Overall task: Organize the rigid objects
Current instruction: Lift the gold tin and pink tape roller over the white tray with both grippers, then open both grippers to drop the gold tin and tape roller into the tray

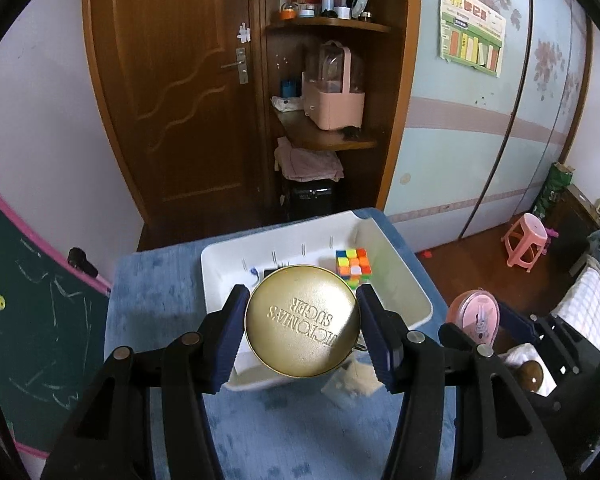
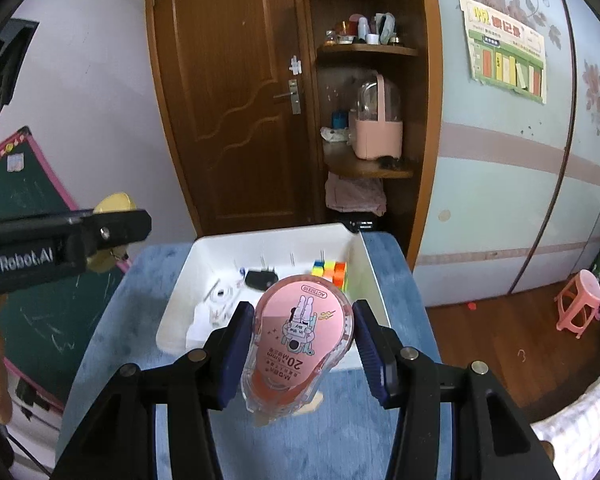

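Blue table (image 1: 160, 280) — gold tin (image 1: 302, 320) and pink tape dispenser (image 2: 300, 332) gripped

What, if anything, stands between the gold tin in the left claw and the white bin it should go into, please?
Nothing visible does. The gold tin, shut in the left claw, hangs above the near part of the white bin. Inside, the puzzle cube and a small black item lie toward the far wall, leaving bare floor nearer.
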Action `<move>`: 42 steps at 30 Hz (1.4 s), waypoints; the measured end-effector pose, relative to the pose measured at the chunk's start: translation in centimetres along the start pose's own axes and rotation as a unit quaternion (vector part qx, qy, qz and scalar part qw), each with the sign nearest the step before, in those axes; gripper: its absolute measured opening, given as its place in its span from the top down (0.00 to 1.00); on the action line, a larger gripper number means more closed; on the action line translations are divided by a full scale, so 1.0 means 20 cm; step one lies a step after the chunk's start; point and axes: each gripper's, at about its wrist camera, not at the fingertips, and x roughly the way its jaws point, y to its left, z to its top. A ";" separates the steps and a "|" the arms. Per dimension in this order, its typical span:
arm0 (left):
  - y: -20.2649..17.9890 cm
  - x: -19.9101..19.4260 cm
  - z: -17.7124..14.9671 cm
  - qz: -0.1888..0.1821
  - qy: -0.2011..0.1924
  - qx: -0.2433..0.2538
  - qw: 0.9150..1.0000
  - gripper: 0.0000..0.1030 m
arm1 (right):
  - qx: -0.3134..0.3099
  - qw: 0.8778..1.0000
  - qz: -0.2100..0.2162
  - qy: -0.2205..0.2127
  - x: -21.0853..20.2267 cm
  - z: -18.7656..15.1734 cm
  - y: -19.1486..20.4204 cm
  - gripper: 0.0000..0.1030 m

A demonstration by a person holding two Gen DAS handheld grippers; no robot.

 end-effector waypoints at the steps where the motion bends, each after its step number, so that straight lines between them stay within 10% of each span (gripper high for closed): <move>1: 0.01 0.03 0.02 0.001 -0.001 0.000 1.000 0.43 | 0.000 1.000 0.000 -0.002 0.02 0.02 0.00 0.51; 13: 0.09 0.41 0.17 0.004 0.018 -0.019 1.000 0.43 | -0.001 1.000 -0.016 0.012 0.39 0.20 0.01 0.51; 42: 0.14 1.20 0.05 0.001 0.154 -0.035 0.987 0.43 | 0.026 0.973 -0.036 0.227 1.22 -0.06 -0.02 0.50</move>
